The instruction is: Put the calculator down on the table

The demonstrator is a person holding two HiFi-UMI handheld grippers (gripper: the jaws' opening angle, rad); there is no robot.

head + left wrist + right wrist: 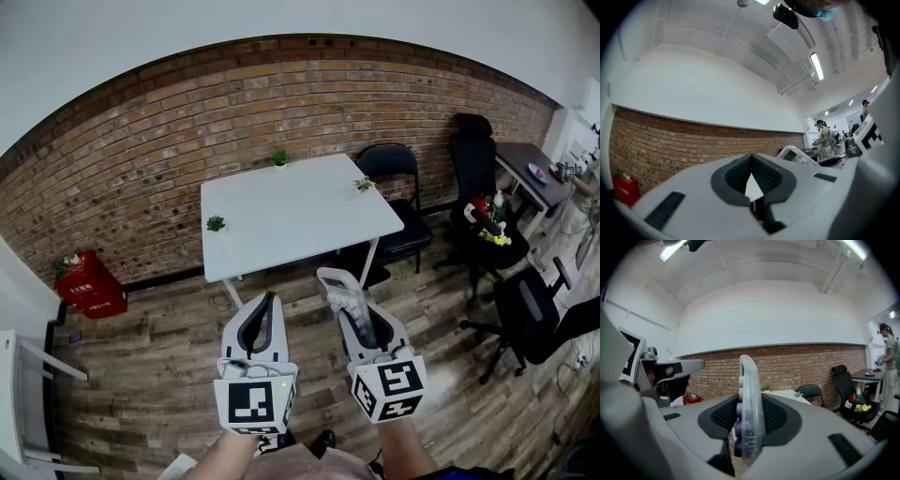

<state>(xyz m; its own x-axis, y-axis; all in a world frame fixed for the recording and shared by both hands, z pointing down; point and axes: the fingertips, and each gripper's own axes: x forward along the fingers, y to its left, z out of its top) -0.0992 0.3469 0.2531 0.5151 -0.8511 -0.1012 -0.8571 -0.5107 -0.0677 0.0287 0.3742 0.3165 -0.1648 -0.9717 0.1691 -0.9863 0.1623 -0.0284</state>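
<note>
A white table [291, 216] stands against the brick wall ahead of both grippers, some way off. My right gripper [356, 319] is shut on a pale calculator [336, 284] with purple keys, held edge-up in the air over the wood floor, short of the table. In the right gripper view the calculator [749, 404] stands upright between the dark pads [776, 416]. My left gripper [265, 298] is beside it on the left, shut with nothing in it. Seen from the left gripper view, its own tips [751, 157] meet, and the calculator [794, 153] shows to the right.
Three small potted plants [279, 157] stand on the table. A black folding chair [394, 169] is behind its right corner. Office chairs [534, 309], a stool with toys [487, 225] and a desk [530, 173] fill the right side. A red box [89, 286] sits at left.
</note>
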